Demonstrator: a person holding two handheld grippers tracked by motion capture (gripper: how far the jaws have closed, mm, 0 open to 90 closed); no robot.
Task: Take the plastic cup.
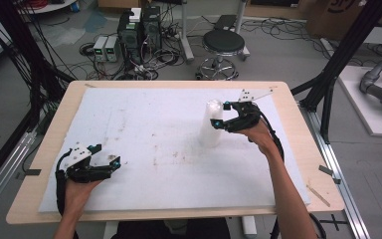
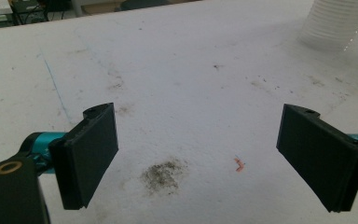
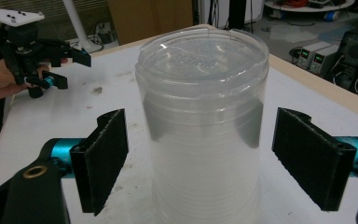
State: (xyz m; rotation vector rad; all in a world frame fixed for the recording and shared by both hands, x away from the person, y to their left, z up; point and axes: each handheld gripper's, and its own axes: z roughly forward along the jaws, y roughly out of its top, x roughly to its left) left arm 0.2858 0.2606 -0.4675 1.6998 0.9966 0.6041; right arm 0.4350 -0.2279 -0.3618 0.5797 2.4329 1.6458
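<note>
— Cup stack (image 1: 211, 124) location?
— Upright on the table (image 1: 144, 149); right gripper (image 1: 219, 114) straddled it, jaws released, not touching.
— Left gripper (image 1: 110, 160)?
— Released, empty, well apart from the stack.

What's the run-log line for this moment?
right gripper: open, fingers either side of cup stack, not touching | left gripper: open, nothing between | stack upright on table

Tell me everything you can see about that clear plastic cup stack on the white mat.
The stack of clear, ribbed plastic cups stands bottom-up on the stained white foam mat, right of the middle. Many thin, translucent cups nest together; the flat top bears embossed lettering too faint to read. The right tool straddles it, jaws open on either side, not touching.
</note>
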